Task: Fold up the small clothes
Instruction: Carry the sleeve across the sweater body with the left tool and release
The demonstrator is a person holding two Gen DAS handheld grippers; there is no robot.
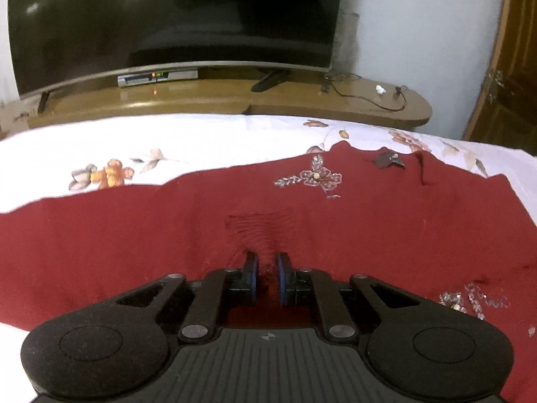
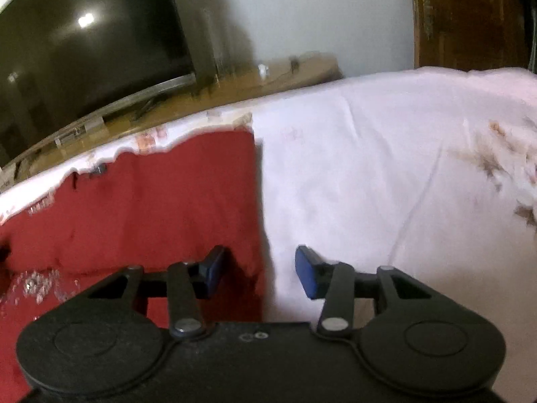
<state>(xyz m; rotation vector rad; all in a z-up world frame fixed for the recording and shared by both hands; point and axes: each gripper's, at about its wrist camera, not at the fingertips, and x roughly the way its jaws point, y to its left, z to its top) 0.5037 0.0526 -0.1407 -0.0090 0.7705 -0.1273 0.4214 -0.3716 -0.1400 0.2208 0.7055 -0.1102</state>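
Observation:
A dark red garment (image 1: 134, 235) lies spread flat on a white flowered bedsheet (image 1: 188, 141). It carries a beaded butterfly motif (image 1: 320, 178) and a patch of sequins (image 1: 470, 299). My left gripper (image 1: 267, 268) rests on the middle of the cloth. Its jaws stand a little apart, with a puckered ridge of red fabric rising between the blue pads. In the right wrist view my right gripper (image 2: 260, 268) is open and straddles the straight right edge of the garment (image 2: 151, 201). One finger is over the red cloth and the other over the sheet (image 2: 386, 184).
Beyond the far edge of the bed stands a wooden TV stand (image 1: 302, 100) with a large dark television (image 1: 167, 16), a set-top box (image 1: 157, 76) and cables. A wooden door (image 1: 510, 67) is at the right. White sheet stretches to the right of the garment.

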